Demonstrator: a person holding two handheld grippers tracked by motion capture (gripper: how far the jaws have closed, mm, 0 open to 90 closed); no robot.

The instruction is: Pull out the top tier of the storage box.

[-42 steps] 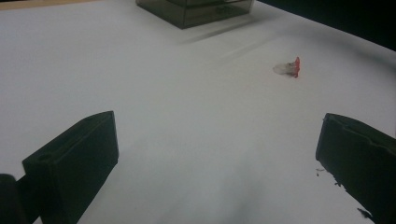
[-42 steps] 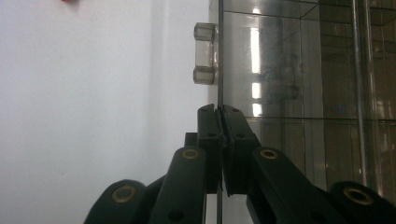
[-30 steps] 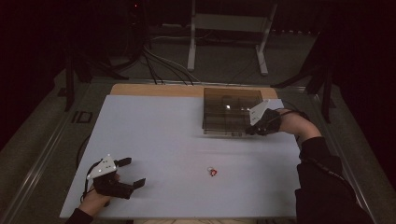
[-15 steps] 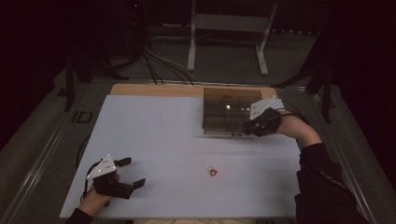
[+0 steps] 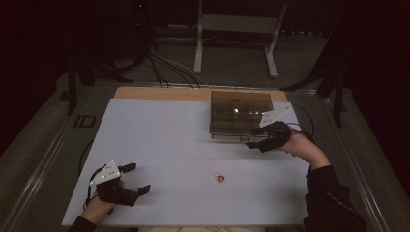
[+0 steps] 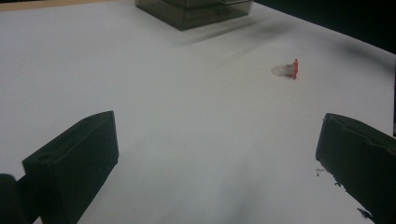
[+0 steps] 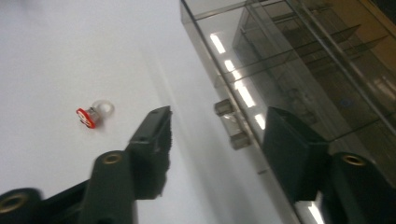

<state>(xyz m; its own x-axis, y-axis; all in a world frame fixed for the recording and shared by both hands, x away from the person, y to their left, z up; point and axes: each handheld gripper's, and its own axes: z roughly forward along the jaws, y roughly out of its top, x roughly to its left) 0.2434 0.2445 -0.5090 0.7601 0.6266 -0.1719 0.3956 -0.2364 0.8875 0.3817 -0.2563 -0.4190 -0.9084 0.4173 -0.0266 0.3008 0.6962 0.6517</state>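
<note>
No readable writing or brand anywhere; the small red-capped piece (image 5: pixel 220 178) has a white mark on its red end in the right gripper view (image 7: pixel 88 116), too small to make out. It lies alone on the white worktop (image 5: pixel 164 145), clear loop on one side, red end on the other, well apart from both tongs, roughly between them and nearer the front edge.

Right tongs (image 5: pixel 255 137) sit at the front edge of the smoky clear box (image 5: pixel 239 113), jaws spread, nothing pinched. In the right gripper view (image 7: pixel 215 135) the box's front latch (image 7: pixel 230 122) sits in the gap between the jaws; cannot tell if either jaw touches it. Box has dividers inside (image 7: pixel 299 60); lamp glare on the lid, contents hard to make out.

Left tongs (image 5: pixel 137 180) rest low at the front left of the worktop, jaws wide apart and empty (image 6: pixel 215 154). From there the red-capped piece (image 6: pixel 288 70) is ahead and to the right, the box (image 6: pixel 196 11) cut off at the top edge.

Around: bare wood strip (image 5: pixel 159 93) behind the white sheet, cables (image 5: pixel 159 67) and a metal stand (image 5: pixel 237 29) on the dark floor beyond. Room dim, edges lost in shadow. Nothing lies between either tongs and the red-capped piece.
</note>
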